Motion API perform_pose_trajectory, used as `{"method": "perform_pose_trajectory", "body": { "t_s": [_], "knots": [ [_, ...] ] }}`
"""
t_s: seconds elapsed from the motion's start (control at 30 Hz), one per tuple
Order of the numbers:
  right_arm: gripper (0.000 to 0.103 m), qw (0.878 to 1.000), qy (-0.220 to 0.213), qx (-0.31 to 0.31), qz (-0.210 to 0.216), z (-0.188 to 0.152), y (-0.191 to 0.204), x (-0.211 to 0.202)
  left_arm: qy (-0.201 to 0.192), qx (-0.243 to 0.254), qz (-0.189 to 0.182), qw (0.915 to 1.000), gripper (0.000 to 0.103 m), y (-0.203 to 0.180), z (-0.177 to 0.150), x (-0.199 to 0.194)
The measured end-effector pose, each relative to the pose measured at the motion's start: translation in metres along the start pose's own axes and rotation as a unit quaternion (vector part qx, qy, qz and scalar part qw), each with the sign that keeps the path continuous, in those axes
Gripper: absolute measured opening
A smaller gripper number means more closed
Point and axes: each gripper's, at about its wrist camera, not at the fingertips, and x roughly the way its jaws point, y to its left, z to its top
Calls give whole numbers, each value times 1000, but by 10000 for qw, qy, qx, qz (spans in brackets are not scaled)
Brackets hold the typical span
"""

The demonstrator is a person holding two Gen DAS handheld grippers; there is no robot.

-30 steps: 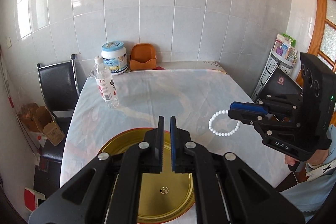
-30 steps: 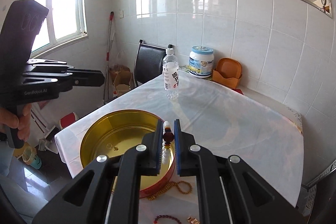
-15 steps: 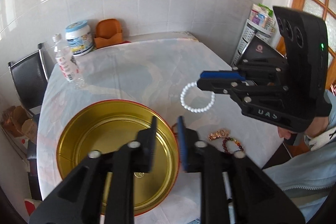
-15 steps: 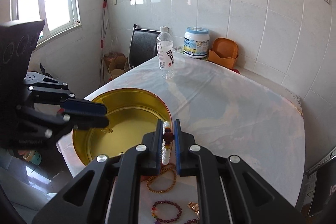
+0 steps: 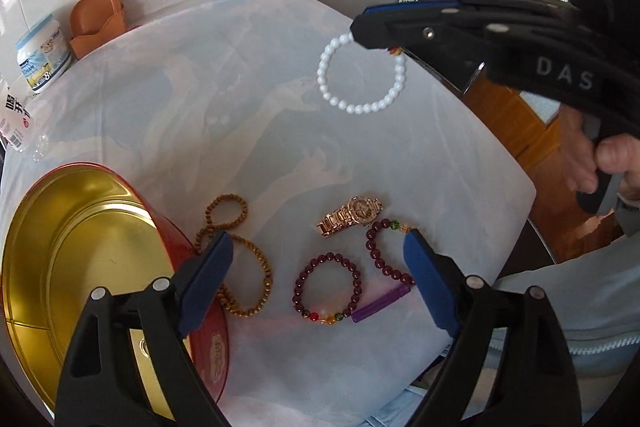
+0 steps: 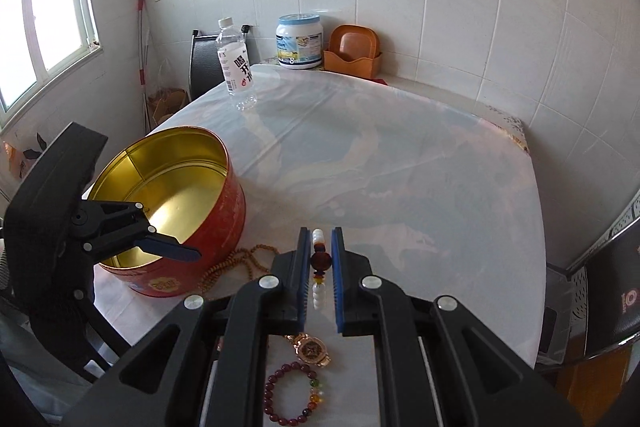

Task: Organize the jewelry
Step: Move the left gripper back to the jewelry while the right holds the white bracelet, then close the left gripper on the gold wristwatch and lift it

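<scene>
The right tongs [image 6: 319,281] are pinching a white bead bracelet [image 5: 362,75] by its dark accent bead, the loop dangling in the air over the far right part of the table [image 5: 240,75], well apart from the open gold-lined tin [image 5: 80,267] at the near left. The left tongs [image 5: 316,267] are opening wide and holding nothing, poised above the pieces lying near the front edge: a wine-red bead bracelet [image 5: 326,289] sits between the two pads, a second dark red strand [image 5: 384,255] is by the right pad, a gold watch [image 5: 352,214] is just beyond, and a long brown bead strand [image 5: 240,259] is curling beside the tin's red wall. To do this step well, the white bracelet should probably be carried fully over the tin's mouth before the pinch is eased, so the hanging loop is not catching on the rim. The left tongs are best centred on one side of the wine-red loop alone, coming down steeply so the pads are closing on beads and not on the purple tube [image 5: 380,303] or the neighbouring strand. Dragging the cloth-like table cover looks like the main risk.
</scene>
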Motion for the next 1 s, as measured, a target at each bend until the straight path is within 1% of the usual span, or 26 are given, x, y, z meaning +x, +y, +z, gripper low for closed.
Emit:
{"method": "perform_pose_trajectory", "body": {
  "t_s": [0.17,0.27,0.33,0.47,0.57,0.67,0.73,0.8,0.83,0.87,0.93,1.0],
  "knots": [
    [12,9995,240,174,-52,-19,-18,10,424,-224,187,9987,85,7,5,34],
    [12,9990,365,252,-28,-31,-24,15,580,-307,283,9974,85,12,9,49],
    [12,9987,411,296,-5,-35,-28,17,623,-216,466,9967,85,11,14,56],
    [12,9984,432,352,17,-39,-35,19,701,-111,644,9954,85,11,26,71],
    [11,9982,440,396,13,-41,-40,18,772,-39,947,9925,85,13,33,82],
    [12,9980,464,437,-4,-43,-44,19,831,59,1133,9901,85,16,38,87],
    [12,9978,477,470,-21,-44,-48,19,787,137,1076,9910,85,15,41,87],
    [12,9976,490,495,-29,-45,-51,19,769,314,1212,9891,85,10,42,89],
    [12,9975,495,502,-34,-45,-51,20,821,424,1243,9879,85,7,42,91],
    [12,9975,498,507,-33,-46,-52,20,900,474,1211,9874,85,6,41,95],
    [11,9974,500,513,-35,-46,-53,20,1042,396,1094,9877,85,6,40,102],
    [11,9974,501,518,-37,-46,-55,20,1089,352,959,9888,85,4,40,103]
  ]
}}
